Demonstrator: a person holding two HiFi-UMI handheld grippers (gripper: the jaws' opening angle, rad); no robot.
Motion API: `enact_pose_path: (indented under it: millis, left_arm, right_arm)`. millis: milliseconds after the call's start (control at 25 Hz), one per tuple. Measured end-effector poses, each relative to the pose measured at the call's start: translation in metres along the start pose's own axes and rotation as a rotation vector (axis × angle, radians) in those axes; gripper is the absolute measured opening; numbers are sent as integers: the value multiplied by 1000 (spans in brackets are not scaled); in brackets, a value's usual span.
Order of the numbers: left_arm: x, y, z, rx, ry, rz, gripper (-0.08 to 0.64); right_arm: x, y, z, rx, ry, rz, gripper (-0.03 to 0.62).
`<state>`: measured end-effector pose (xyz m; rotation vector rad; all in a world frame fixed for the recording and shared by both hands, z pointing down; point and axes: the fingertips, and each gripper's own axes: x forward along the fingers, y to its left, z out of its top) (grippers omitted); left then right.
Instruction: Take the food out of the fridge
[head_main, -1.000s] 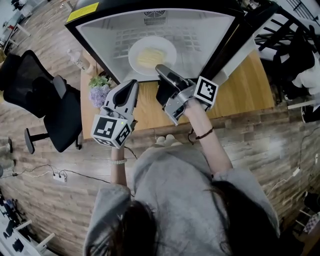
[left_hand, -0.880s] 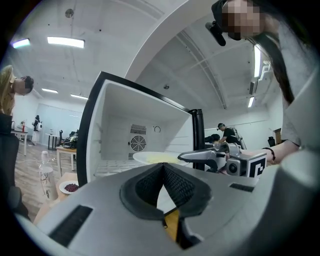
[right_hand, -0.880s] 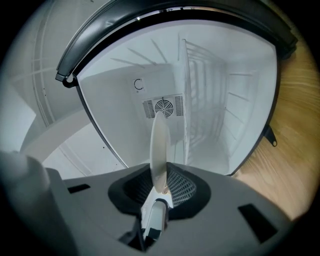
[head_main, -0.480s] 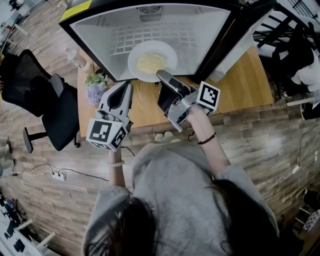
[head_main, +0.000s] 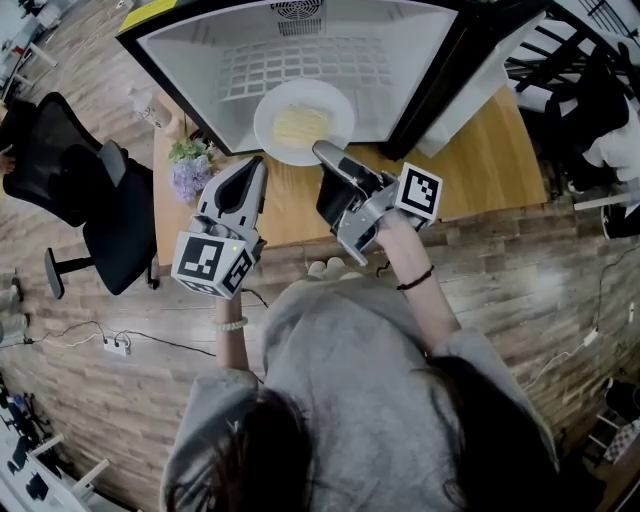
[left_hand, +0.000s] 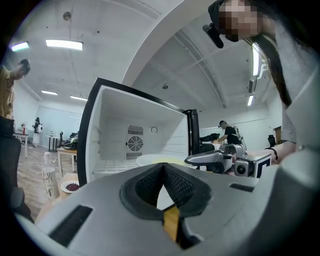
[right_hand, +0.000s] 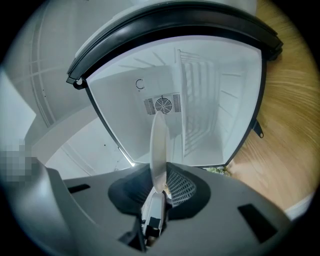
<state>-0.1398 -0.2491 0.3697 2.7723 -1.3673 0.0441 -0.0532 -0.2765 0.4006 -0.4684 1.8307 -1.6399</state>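
Observation:
A white plate (head_main: 285, 140) with pale yellow food (head_main: 300, 125) lies at the front lip of the open fridge (head_main: 300, 60), its near edge past the lip. My right gripper (head_main: 322, 152) is shut on the plate's near rim. In the right gripper view the plate (right_hand: 159, 140) stands edge-on between the pads. My left gripper (head_main: 256, 165) hovers shut and empty just left of the plate, over the wooden table (head_main: 480, 170). In the left gripper view, its closed gripper (left_hand: 162, 167) points at the fridge (left_hand: 130, 135), with the plate (left_hand: 152, 160) and the right gripper (left_hand: 200, 160) ahead.
The fridge door (head_main: 470, 70) stands open at the right. A pot of purple flowers (head_main: 190, 172) and a bottle (head_main: 150, 105) sit on the table's left end. A black office chair (head_main: 85, 195) stands to the left. People stand far behind in the room (left_hand: 227, 132).
The plate has slid toward me, from inside the fridge to over its front lip, with the right gripper holding its rim. The left gripper stays about where it was.

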Motion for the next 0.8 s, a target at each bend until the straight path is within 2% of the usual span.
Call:
enact_pose_path:
  millis: [800]
  left_arm:
    - [-7,-7,-1,3,-3,7,8]
  right_arm:
    - [-7,4,-9,0,17,7,69]
